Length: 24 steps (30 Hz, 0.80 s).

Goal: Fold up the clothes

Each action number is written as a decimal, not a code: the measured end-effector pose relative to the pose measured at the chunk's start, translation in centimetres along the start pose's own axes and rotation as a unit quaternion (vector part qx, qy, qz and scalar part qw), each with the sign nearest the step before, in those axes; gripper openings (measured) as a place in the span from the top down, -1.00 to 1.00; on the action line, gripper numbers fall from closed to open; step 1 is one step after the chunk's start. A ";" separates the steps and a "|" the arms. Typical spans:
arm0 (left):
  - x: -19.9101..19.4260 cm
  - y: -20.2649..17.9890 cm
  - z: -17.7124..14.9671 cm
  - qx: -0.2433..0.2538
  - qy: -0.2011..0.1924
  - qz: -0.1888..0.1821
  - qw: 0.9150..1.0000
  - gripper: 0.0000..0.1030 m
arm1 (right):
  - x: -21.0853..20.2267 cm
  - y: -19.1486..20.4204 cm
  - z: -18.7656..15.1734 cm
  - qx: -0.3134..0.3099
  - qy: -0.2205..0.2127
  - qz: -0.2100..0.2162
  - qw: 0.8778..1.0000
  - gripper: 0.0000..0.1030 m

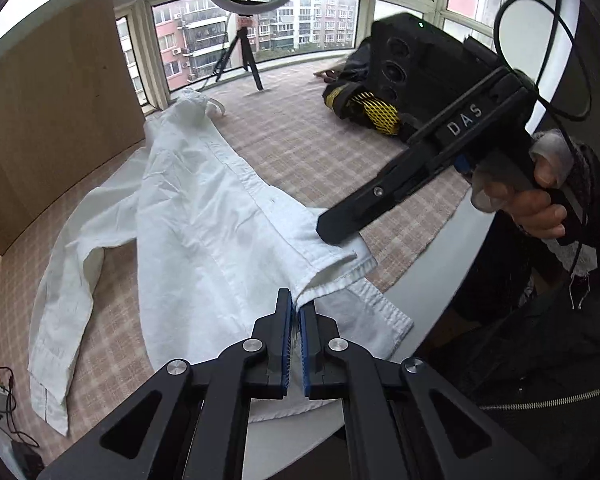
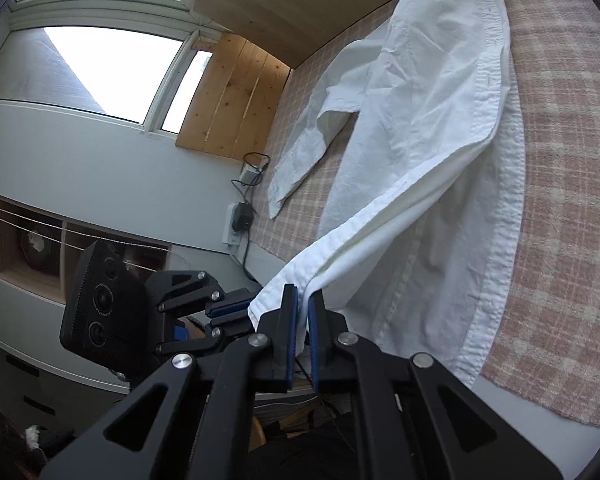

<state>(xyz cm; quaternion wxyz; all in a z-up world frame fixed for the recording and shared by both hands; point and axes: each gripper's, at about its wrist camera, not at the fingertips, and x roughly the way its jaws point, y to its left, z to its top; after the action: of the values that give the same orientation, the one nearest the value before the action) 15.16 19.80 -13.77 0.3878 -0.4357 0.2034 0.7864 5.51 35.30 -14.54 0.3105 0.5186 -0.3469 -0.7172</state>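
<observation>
Lying across the checked cloth (image 1: 308,148) toward twelve o'clock, white shirt (image 1: 188,216). Clamping its near hem at six o'clock, left gripper (image 1: 295,312); pinching the same hem at three o'clock, right gripper (image 2: 303,312). Possibly slipping from either shallow bite if lifted unevenly, spoiling the fold.
</observation>
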 end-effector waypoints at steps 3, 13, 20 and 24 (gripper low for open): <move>2.9 -2.4 -1.6 0.028 0.040 -0.022 0.999 0.94 | 0.2 -1.5 -1.1 0.010 0.009 -0.032 0.999 0.86; 2.3 -1.7 -7.8 -0.013 0.091 -0.044 0.995 0.64 | 0.9 -6.4 -4.9 0.044 0.039 -0.136 0.989 0.68; 0.7 7.1 -11.2 -0.110 0.074 0.049 0.990 0.61 | 2.4 -3.6 -4.9 -0.026 0.040 -0.200 0.979 0.22; 2.2 10.4 -11.6 -0.124 0.076 0.053 0.988 0.55 | 4.6 -0.1 -5.4 -0.111 0.057 -0.238 0.963 0.22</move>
<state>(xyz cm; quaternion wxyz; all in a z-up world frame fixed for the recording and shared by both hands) 12.41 6.72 -21.99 0.2721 -0.5278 0.1555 0.7894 9.45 30.74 -18.21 0.2055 0.5881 -0.1133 -0.7740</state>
